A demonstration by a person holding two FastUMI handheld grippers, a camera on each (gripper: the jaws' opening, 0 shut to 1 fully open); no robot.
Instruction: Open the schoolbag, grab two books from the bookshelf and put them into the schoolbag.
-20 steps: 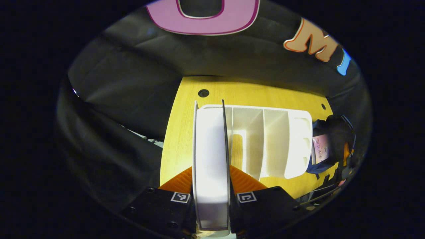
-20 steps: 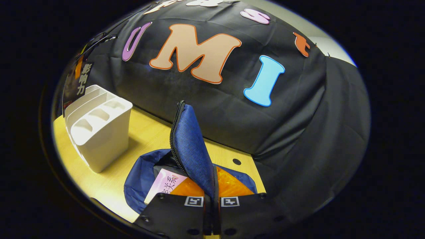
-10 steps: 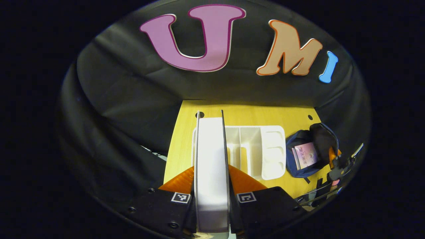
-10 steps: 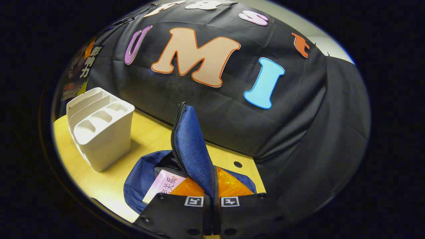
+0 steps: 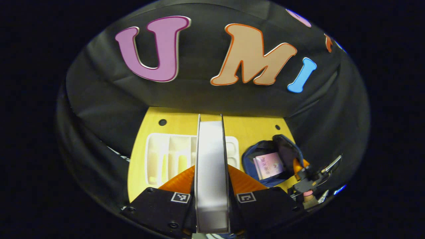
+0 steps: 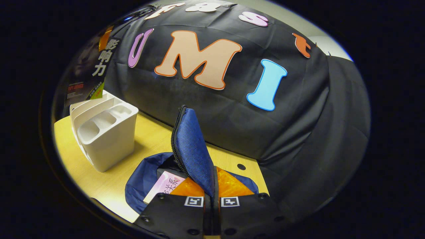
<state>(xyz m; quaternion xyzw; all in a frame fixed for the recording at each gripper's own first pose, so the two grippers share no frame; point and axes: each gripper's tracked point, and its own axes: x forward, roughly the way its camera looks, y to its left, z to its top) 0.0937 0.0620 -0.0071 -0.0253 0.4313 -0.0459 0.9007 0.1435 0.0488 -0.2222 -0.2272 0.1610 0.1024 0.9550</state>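
— Left gripper (image 5: 211, 186) is clamped on a book (image 5: 211, 172), held above the shelf (image 5: 159, 156); right gripper (image 6: 211, 191) pinches the bag (image 6: 191, 149) flap up.

— If that flap is dropped, the mouth may be missed.

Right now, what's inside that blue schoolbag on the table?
A pink-covered book lies inside the open schoolbag, seen in both views. The right gripper holds the bag's flap up. The flap and bag walls cover the rest of the inside, so anything deeper cannot be seen.
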